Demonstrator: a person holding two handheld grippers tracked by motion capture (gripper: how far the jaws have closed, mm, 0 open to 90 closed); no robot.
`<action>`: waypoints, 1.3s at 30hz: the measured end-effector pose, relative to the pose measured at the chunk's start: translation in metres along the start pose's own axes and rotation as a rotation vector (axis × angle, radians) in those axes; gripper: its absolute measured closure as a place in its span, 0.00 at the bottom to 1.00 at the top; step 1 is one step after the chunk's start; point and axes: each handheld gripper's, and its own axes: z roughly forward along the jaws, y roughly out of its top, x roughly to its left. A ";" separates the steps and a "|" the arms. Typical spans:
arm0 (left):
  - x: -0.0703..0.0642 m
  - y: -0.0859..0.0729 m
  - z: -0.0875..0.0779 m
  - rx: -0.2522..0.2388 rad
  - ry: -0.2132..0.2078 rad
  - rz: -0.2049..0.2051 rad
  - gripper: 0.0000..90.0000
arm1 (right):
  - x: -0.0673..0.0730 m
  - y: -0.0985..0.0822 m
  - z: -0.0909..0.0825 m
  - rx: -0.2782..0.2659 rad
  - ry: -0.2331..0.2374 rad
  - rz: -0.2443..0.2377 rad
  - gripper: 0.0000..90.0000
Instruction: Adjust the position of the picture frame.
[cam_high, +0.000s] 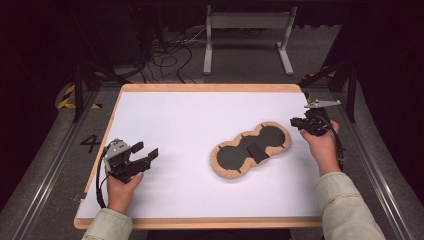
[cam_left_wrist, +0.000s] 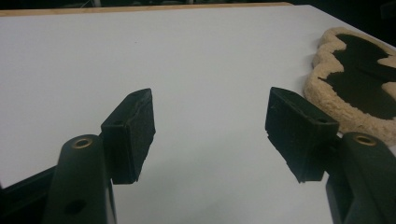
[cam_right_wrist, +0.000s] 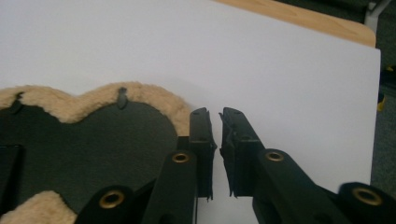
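Observation:
A peanut-shaped black pad with a tan fleece rim (cam_high: 270, 137) lies flat on the white table, right of centre, with a small black flap (cam_high: 257, 152) across its waist. My right gripper (cam_high: 296, 122) sits just past the pad's right end; in the right gripper view its jaws (cam_right_wrist: 215, 119) stand almost together with nothing between them, beside the fleece rim of the pad (cam_right_wrist: 93, 140). At the table's left my left gripper (cam_high: 146, 150) is held open and empty over bare white surface (cam_left_wrist: 210, 130), with the pad (cam_left_wrist: 359, 84) well off to its right.
The white sheet covers a wooden-edged table (cam_high: 200, 88). On the floor behind stand a grey metal frame (cam_high: 247, 25) and loose cables (cam_high: 165, 60). Yellow-black tape (cam_high: 67, 97) and a painted 4 (cam_high: 90, 142) mark the floor at left.

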 end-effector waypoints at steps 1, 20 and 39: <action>0.000 0.000 0.000 0.001 0.000 0.000 0.38 | -0.001 -0.001 0.001 0.007 -0.003 0.005 0.97; 0.005 -0.007 -0.008 0.015 0.031 -0.024 0.38 | -0.014 -0.014 0.042 0.158 -0.015 0.044 1.00; 0.003 -0.007 -0.005 0.025 0.025 -0.017 0.38 | 0.013 -0.011 0.051 0.194 0.090 -0.030 1.00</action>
